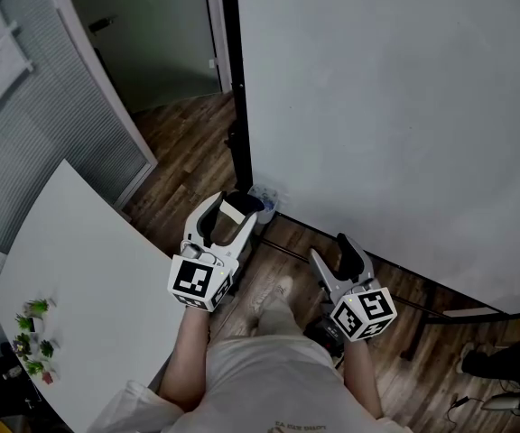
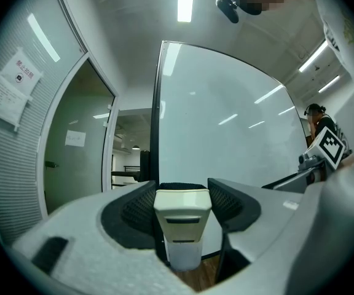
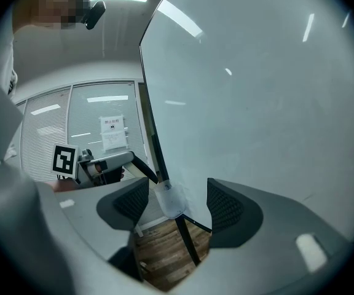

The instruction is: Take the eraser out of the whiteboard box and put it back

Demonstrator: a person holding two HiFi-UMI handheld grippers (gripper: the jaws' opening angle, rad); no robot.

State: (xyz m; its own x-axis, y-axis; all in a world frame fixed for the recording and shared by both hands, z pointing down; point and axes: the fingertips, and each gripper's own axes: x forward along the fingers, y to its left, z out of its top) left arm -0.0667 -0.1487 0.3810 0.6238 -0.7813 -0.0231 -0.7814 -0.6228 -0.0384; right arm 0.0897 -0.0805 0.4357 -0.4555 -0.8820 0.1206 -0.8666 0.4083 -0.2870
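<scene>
Jaws of the left gripper (image 2: 183,192) clamp the eraser (image 2: 182,220) between them.

Smooth, glossy whiteboard (image 1: 395,106) fills the right of the head view and reflects streaks of ceiling light; its black frame (image 1: 236,79) is matt. The floor (image 1: 188,142) is dark wood plank with visible grain and low sheen. At lower left, the table (image 1: 88,278) is plain white, matt and smooth. The eraser (image 2: 182,214) has a cream plastic shell with slight sheen and dark fuzzy felt along its far edge. The left gripper (image 2: 182,198) has a pale grey, finely grainy, matt plastic shell; its pads (image 2: 134,209) are black, ribbed and rubbery. The right gripper (image 3: 177,204) has the same finish. The whiteboard box (image 3: 169,200) is cloudy translucent plastic. At upper left, the wall notice (image 2: 14,85) is paper.
</scene>
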